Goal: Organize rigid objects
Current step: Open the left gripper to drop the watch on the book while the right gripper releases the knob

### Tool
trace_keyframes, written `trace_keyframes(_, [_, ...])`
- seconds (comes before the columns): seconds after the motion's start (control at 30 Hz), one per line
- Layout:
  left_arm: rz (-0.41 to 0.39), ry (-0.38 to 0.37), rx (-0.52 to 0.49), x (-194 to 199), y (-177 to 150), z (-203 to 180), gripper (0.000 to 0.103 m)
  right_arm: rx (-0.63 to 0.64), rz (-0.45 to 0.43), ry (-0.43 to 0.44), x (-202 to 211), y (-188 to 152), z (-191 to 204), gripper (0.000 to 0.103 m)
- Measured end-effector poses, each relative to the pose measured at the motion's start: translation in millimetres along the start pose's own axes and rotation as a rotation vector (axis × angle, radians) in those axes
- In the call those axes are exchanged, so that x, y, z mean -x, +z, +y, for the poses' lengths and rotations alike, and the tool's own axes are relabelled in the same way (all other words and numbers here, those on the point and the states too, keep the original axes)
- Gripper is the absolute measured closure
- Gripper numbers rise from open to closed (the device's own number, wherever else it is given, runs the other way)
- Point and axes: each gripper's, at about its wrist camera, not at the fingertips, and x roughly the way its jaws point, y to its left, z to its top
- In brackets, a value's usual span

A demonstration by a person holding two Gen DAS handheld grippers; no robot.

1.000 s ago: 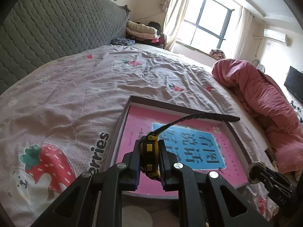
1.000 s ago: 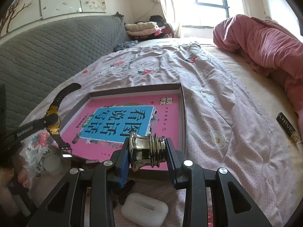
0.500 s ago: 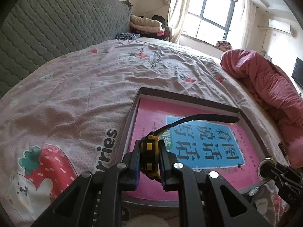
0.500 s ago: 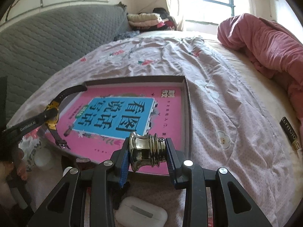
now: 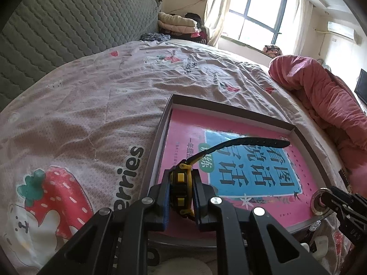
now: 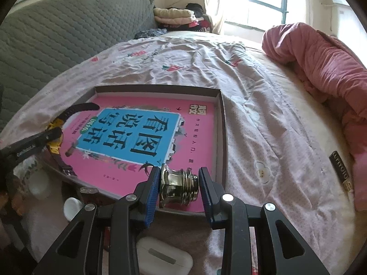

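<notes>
A shallow brown tray point(image 5: 229, 108) lies on the bed with a pink and blue book point(image 5: 252, 167) inside it. My left gripper point(image 5: 181, 197) is shut on a yellow and black watch point(image 5: 180, 183), held at the tray's near left corner. The watch's black strap point(image 5: 240, 143) arches out over the book. In the right wrist view my right gripper point(image 6: 179, 183) is shut on a shiny metal knob point(image 6: 176, 188) above the near edge of the tray point(image 6: 158, 88). The left gripper point(image 6: 54, 135) with the watch point(image 6: 55, 123) shows at that view's left side.
A white earbud case point(image 6: 164, 260), a small white cap point(image 6: 72, 207) and a coin point(image 6: 88, 190) lie in front of the tray. A black labelled stick point(image 6: 340, 171) lies right of it beside the bunched pink quilt point(image 6: 321, 68). The grey headboard point(image 5: 57, 29) stands to the left.
My left gripper has sunk a little toward the tray with the watch. My right gripper has tipped and rolled slightly, and the knob now hangs over the tray's near edge.
</notes>
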Motion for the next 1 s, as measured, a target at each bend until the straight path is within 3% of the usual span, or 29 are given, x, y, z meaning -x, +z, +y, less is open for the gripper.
trace_keyframes(0.33, [0.009,0.013,-0.020,-1.1,-0.7,-0.8,0.086,0.030,0.005,-0.068,0.0,-4.2,-0.3,0.068])
trace_keyframes(0.5, [0.025,0.031,-0.033,-0.7,-0.2,-1.0,0.086,0.040,0.005,-0.054,-0.5,-5.6,1.8,0.061])
trace_keyframes(1.0, [0.045,0.032,-0.065,-0.4,-2.7,-4.1,0.084,0.014,-0.010,-0.038,1.6,-3.6,-1.3,0.059])
